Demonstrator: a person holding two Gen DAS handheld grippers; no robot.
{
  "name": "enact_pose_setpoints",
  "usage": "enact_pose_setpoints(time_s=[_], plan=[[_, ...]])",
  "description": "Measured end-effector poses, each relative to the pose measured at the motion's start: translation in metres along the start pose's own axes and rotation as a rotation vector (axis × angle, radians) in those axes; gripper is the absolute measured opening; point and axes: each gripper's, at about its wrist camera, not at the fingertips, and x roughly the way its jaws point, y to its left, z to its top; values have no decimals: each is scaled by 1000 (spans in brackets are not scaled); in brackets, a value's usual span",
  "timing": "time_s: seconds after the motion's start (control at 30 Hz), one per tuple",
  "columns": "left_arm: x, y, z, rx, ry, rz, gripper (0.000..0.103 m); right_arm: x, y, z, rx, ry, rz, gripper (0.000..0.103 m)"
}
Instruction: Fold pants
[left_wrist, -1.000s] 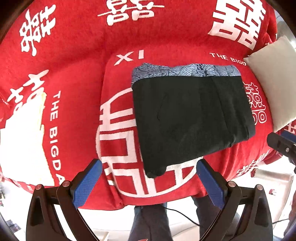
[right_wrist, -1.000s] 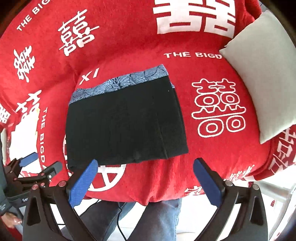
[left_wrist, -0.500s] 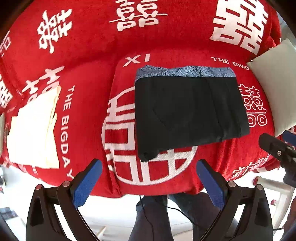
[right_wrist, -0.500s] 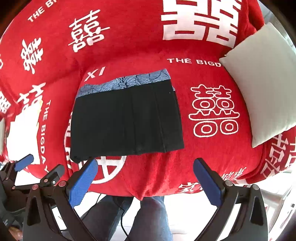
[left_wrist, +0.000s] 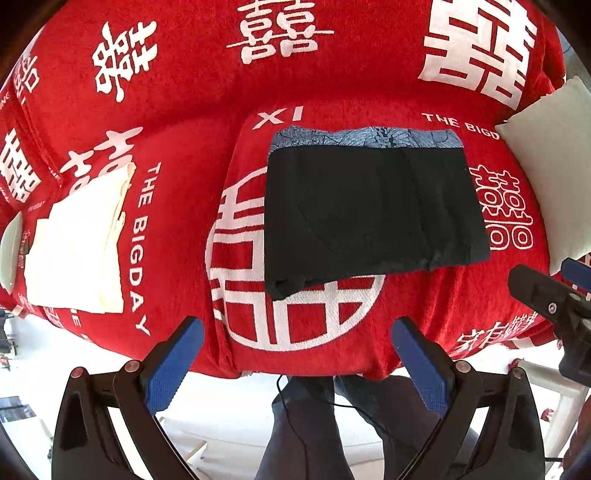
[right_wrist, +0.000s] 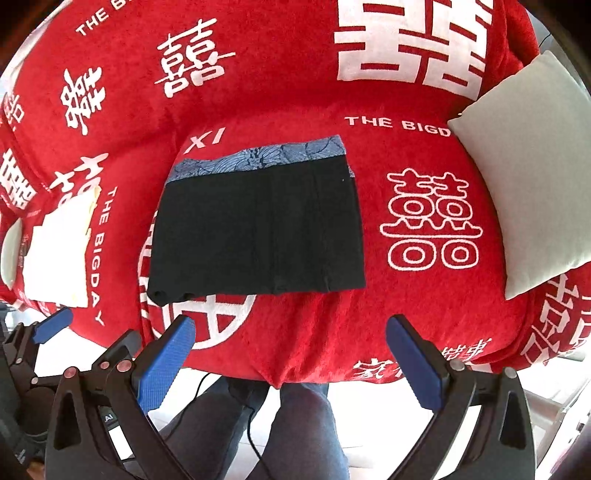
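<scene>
Pants (left_wrist: 373, 206) folded on sofa (left_wrist: 184, 92); ahead of both tongs (left_wrist: 295, 354) (right_wrist: 288, 350); untouched

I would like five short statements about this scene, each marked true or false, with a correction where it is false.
1. The black pants lie folded on the red cover. True.
2. The left tool is shut on the pants. False: it is open, holds nothing, and is apart from the cloth.
3. A patterned blue-grey band shows along the far edge of the pants. True.
4. The grey cushion lies on top of the pants. False: it sits apart, to their right.
5. The right tool grips the cream cloth. False: it is open and empty; that cloth lies far left.
</scene>
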Motion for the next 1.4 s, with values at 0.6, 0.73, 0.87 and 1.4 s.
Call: enact_pose_setpoints(time_s=[0.6,0.73,0.87,1.4], plan=[[-2,0,1,-8,3,11,102,3,5,3,-32,13,-6,103],[-1,0,2,-9,6,12,102,3,4,4,-30,13,-6,103],[-2,0,3,-4,3,11,102,3,4,6,-33,13,-7,103],[-2,-8,9,5,-1,3,102,4,4,8,-34,14,-7,103]])
